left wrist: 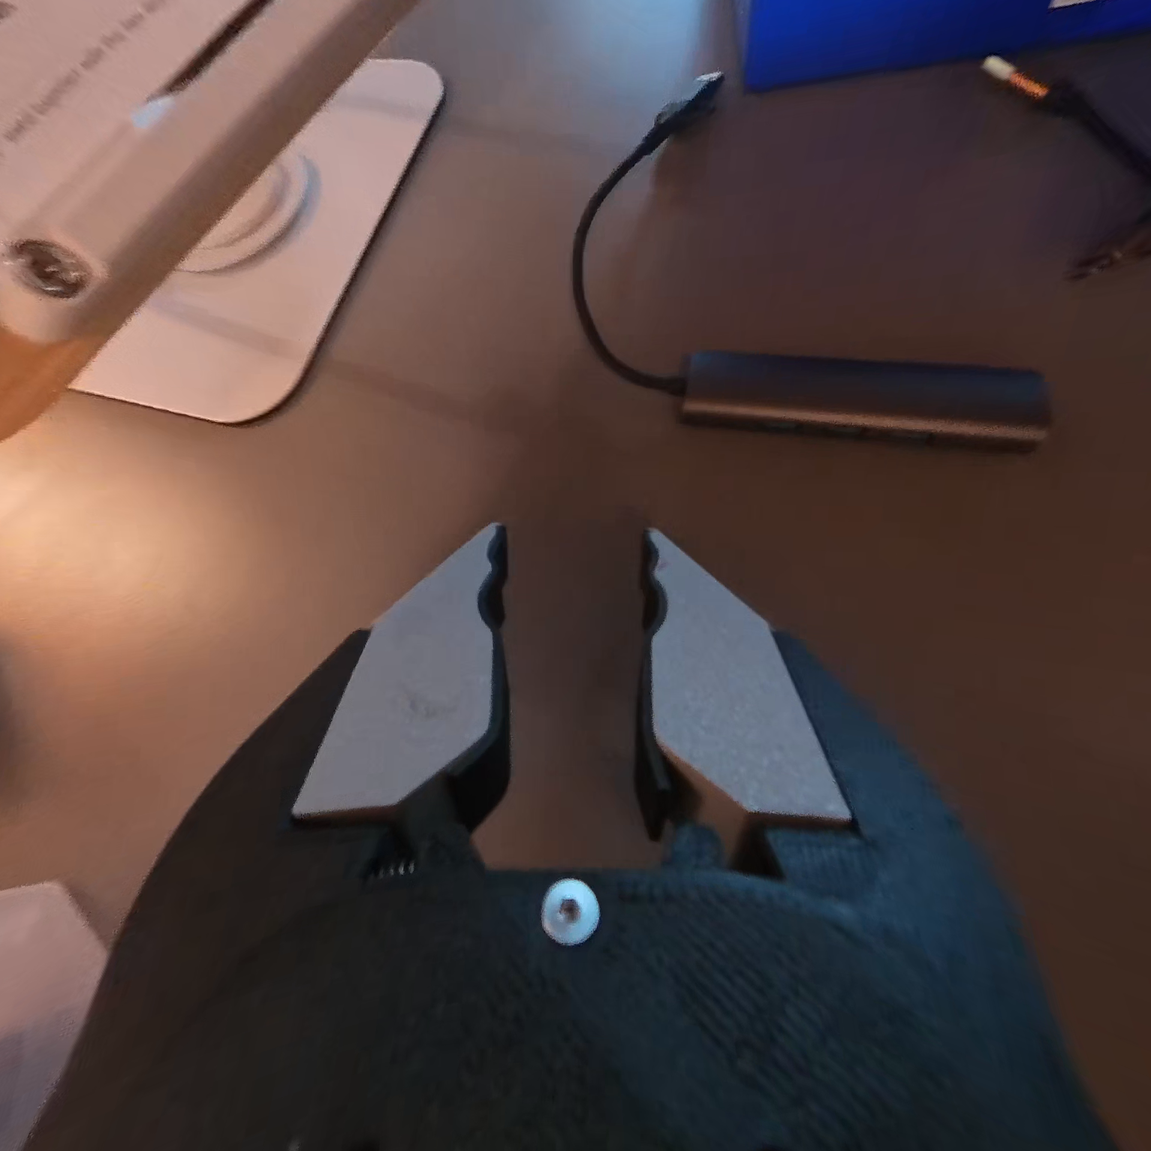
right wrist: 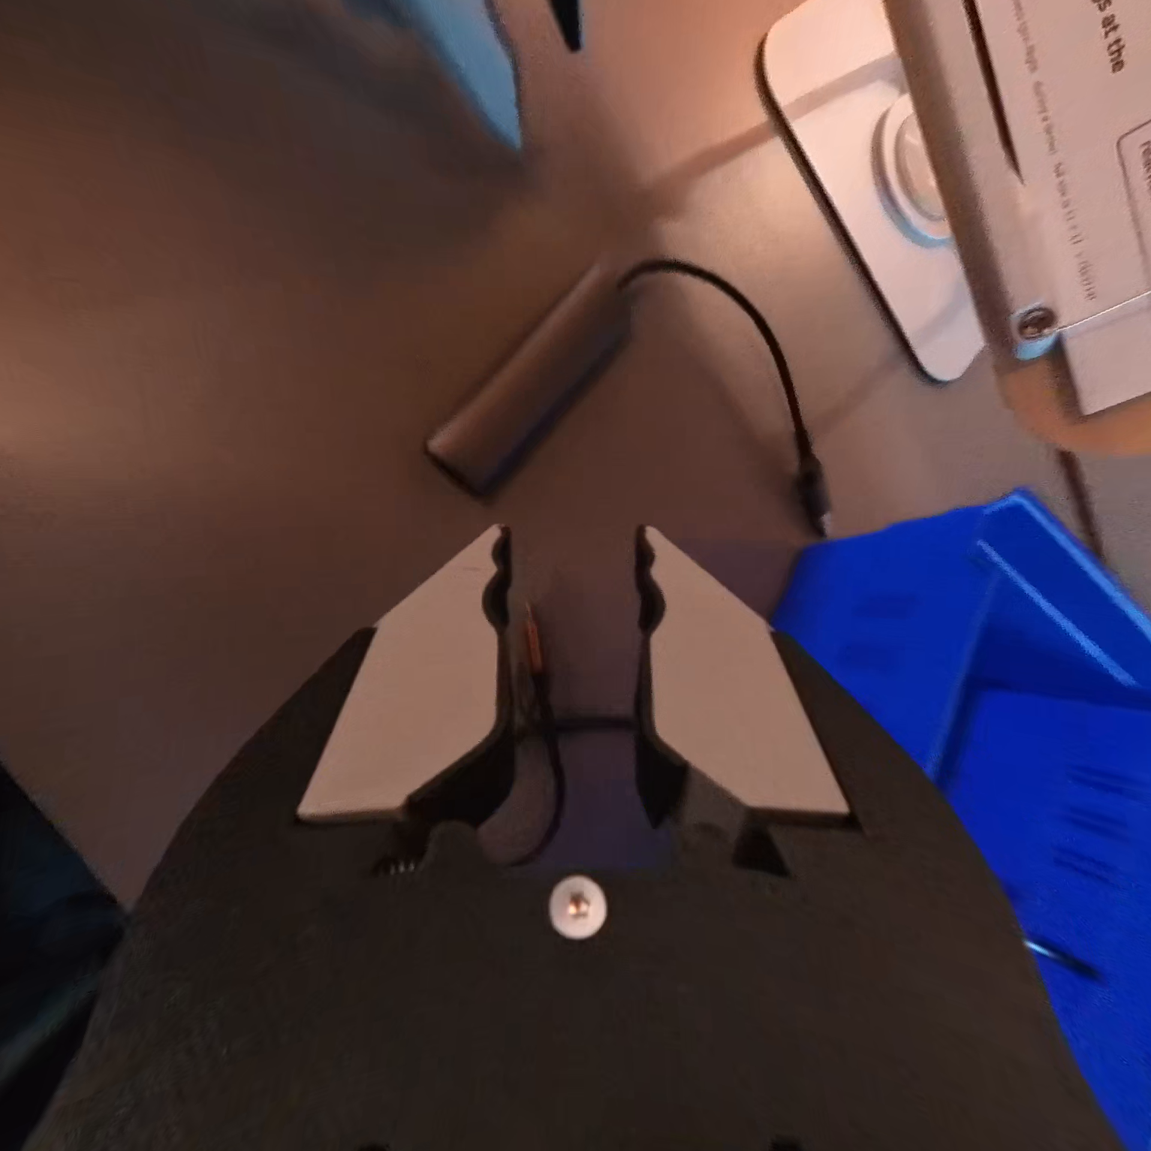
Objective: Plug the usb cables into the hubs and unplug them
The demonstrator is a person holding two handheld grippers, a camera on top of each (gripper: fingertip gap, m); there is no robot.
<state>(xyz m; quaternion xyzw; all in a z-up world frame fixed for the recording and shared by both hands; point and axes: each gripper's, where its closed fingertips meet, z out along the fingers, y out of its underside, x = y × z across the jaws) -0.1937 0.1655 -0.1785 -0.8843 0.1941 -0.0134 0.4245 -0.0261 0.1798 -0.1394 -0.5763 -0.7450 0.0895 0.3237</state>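
The left tool [left wrist: 574, 535] is released — jaws apart, holding nothing, above the counter [left wrist: 311, 529]. The right tool [right wrist: 573, 535] is also released and empty — the hub [right wrist: 529, 386] lies just ahead.

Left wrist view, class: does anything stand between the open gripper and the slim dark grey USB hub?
Nothing visible does. Only bare brown table separates the left gripper from the slim dark grey USB hub, ahead to its right.

Left gripper [left wrist: 574, 535] and right gripper [right wrist: 573, 535], black textured bodies, grey wedge fingers, possibly notched inner edges, silver screw each.
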